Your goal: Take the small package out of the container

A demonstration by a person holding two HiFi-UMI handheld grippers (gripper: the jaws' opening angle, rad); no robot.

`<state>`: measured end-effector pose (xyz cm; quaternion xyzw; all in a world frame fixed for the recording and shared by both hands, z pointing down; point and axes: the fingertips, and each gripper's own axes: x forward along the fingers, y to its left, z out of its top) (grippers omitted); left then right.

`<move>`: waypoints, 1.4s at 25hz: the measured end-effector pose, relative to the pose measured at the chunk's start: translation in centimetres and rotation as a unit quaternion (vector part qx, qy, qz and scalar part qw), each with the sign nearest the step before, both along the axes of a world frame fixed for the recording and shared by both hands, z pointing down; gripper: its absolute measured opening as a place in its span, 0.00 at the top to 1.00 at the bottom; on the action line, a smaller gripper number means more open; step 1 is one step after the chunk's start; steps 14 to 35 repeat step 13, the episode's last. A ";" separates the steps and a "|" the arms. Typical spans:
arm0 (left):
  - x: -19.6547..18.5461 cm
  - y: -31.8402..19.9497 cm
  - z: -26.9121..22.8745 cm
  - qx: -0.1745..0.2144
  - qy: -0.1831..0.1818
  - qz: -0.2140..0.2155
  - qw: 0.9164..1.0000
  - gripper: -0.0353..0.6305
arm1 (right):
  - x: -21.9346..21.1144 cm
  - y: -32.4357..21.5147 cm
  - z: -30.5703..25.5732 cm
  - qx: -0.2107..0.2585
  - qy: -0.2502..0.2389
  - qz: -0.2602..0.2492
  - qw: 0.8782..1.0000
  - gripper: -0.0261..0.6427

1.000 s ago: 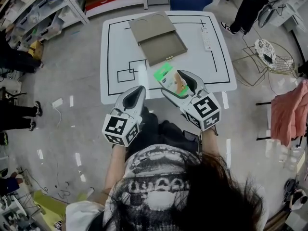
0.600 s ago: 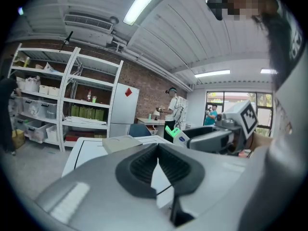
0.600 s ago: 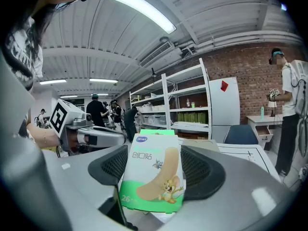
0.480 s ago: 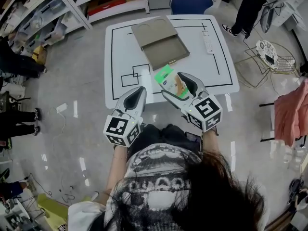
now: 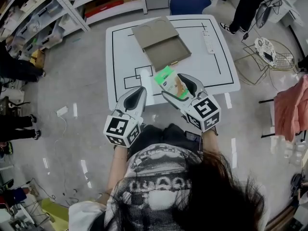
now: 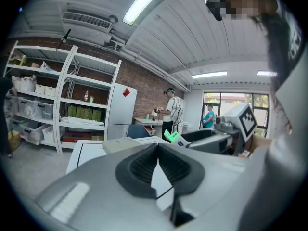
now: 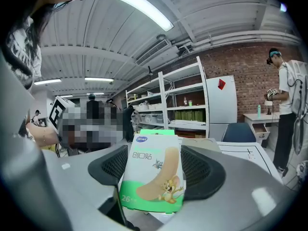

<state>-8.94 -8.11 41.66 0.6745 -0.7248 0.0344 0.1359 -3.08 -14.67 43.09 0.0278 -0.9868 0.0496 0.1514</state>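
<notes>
Over on the left, the left claw (image 5: 136,94) hangs at the near edge of the white desk (image 5: 219,61). Its jaws are pressed together at the tips with nothing between them, and the left gripper view shows only a sliver of desk behind the pads. Moving right, the flat tan container (image 5: 161,40) lies on the far middle of the desk, tilted against the black lines drawn there. Nearer and just right of it, there's the small package (image 5: 169,81), green and white with a cartoon plaster on the front. It's outside the container and up off the desk, pinched upright between the pads of the right claw (image 5: 176,84). The right gripper view shows it squarely in the jaws. Further right, a white remote (image 5: 208,40) lies near the desk's far right edge.
</notes>
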 end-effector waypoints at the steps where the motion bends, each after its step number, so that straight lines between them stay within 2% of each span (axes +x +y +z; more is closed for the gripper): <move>1: -0.2 0.0 0.0 0.000 0.001 0.002 1.000 0.95 | -0.2 0.1 0.1 0.001 0.002 0.001 1.000 0.43; 13: -1.7 -0.1 0.2 0.008 0.012 0.015 1.000 0.95 | -1.7 0.2 0.4 0.001 0.014 0.013 1.000 0.43; 35: -1.7 -0.1 0.2 0.008 0.012 0.015 1.000 0.95 | -1.7 0.2 0.4 0.001 0.014 0.013 1.000 0.43</move>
